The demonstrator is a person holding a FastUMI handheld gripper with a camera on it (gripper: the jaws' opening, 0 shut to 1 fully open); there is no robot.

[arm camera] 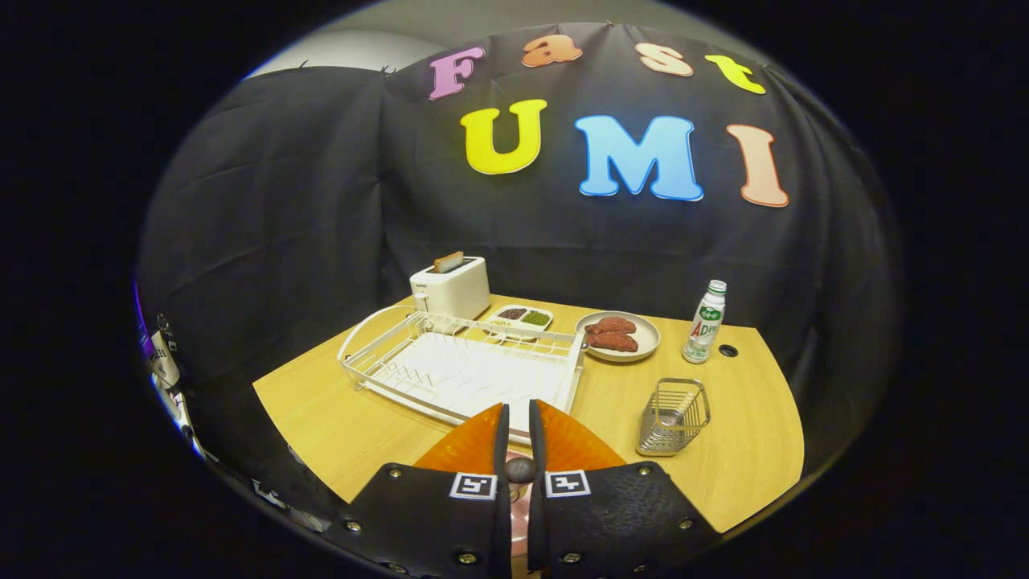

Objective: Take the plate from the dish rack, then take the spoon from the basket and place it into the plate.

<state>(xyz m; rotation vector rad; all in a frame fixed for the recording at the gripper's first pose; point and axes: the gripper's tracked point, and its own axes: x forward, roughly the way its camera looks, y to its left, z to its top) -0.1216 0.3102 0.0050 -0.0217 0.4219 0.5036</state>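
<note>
Orange plate [474,446] clamped between fingers [502,434], near dish rack [462,370].

Square coded markers on the gripper [518,407], fingers closed on plate [465,449].

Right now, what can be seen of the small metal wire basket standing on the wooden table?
The small metal wire basket is a boxy silvery caddy of thin horizontal wires with a rounded top rim. It stands upright on the light wooden table, apart from the white dish rack beside it and nearer than the white drink bottle. A pale utensil lies inside, too small to identify. The gripper has its fingers nearly together, off to its side, touching nothing.
</note>
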